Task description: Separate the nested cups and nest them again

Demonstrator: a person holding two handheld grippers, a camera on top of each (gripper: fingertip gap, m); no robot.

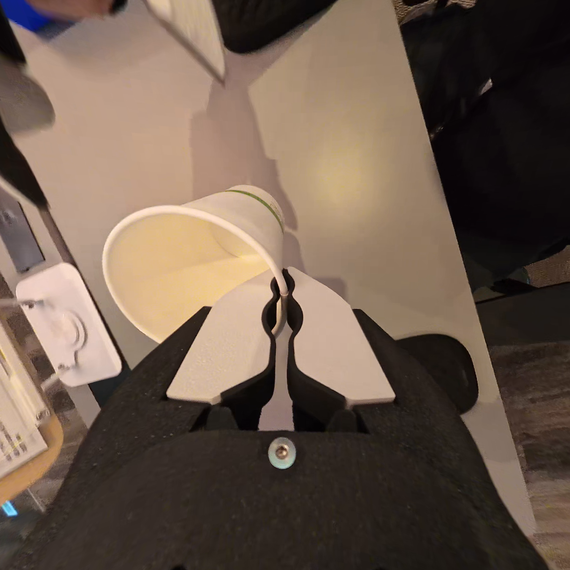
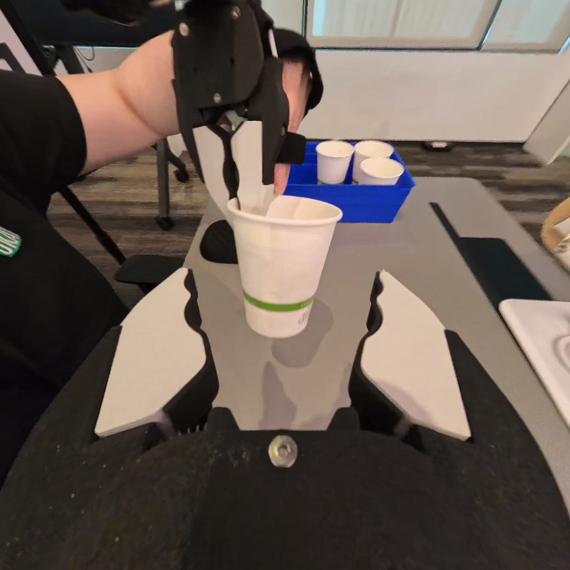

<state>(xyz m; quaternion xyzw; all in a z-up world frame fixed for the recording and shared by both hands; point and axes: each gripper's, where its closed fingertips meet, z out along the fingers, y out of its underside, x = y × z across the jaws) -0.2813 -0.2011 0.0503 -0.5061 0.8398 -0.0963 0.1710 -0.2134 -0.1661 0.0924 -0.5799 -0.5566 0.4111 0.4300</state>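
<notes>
A white paper cup with a green band (image 1: 191, 262) hangs tilted from my left gripper (image 1: 285, 274), which is shut on its rim, one finger inside and one outside. In the right wrist view the cup (image 2: 280, 262) is held just above the grey table (image 2: 401, 246), with its shadow below, and the left gripper (image 2: 234, 197) pinches the rim's left side from above. My right gripper (image 2: 282, 277) is open and empty, close in front of the cup, fingers wide on either side of it. I cannot tell if a second cup sits inside.
A blue bin (image 2: 348, 200) at the table's far end holds three white cups (image 2: 334, 160). A white flat device (image 2: 539, 339) lies on the right, also in the left wrist view (image 1: 68, 324). A black strip (image 2: 493, 262) lies on the table. A person's arm (image 2: 108, 117) is at left.
</notes>
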